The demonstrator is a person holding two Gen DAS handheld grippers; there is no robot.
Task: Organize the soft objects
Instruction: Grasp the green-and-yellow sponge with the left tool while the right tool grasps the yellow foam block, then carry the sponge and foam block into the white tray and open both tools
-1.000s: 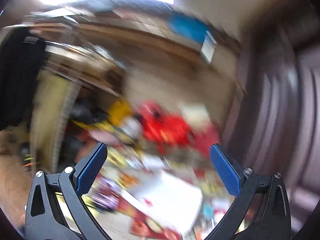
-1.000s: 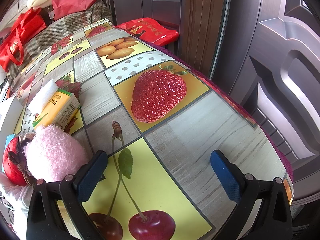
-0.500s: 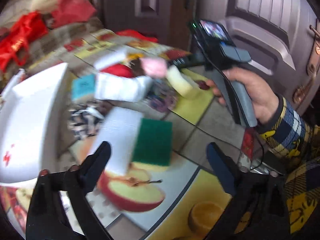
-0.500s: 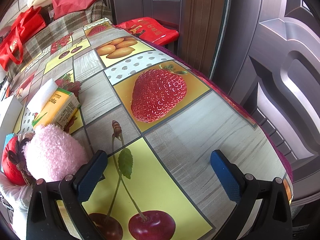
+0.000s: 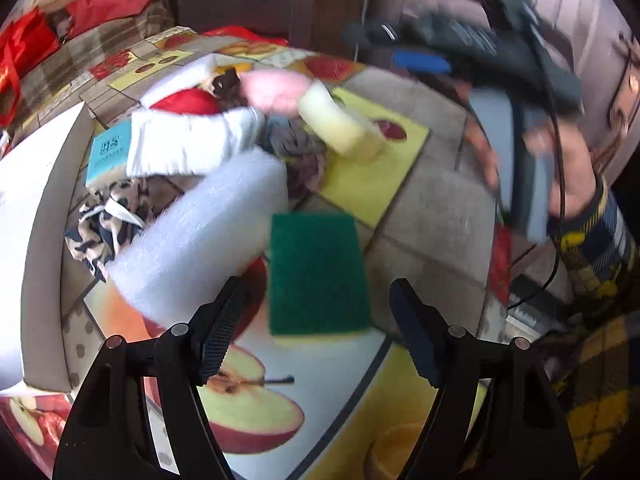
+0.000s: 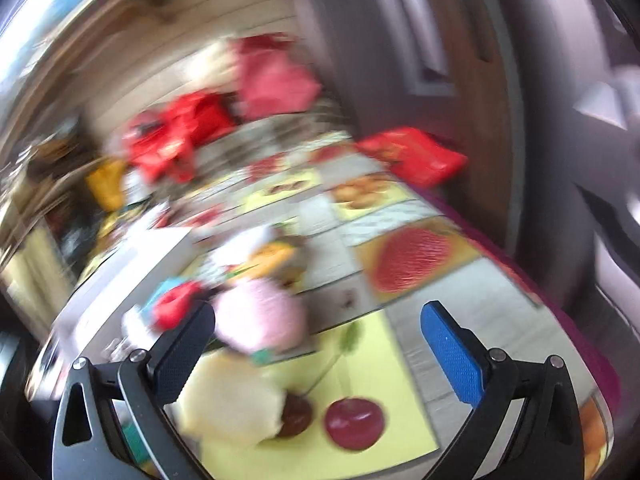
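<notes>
In the left wrist view my left gripper (image 5: 316,328) is open and empty, just above a green scouring sponge (image 5: 316,272) on the fruit-print table. A white fluffy roll (image 5: 200,232) lies to its left. Behind it are a leopard-print cloth (image 5: 104,220), a white folded cloth (image 5: 188,144), a pink plush (image 5: 276,88), a pale yellow sponge (image 5: 340,124) and a red soft thing (image 5: 188,102). My right gripper (image 6: 320,344) is open and empty above the table, with the pink plush (image 6: 260,316) and yellow sponge (image 6: 228,400) by its left finger. This view is blurred.
A white box (image 5: 28,216) stands at the left of the pile, also in the right wrist view (image 6: 120,276). A teal packet (image 5: 108,148) lies beside it. Red bags (image 6: 176,140) sit at the table's far end. Dark doors (image 6: 560,120) stand along the right.
My left gripper has swung down to the table and now hovers over the green sponge. My right gripper has lifted and tilted, blurring its view; both stay open.
</notes>
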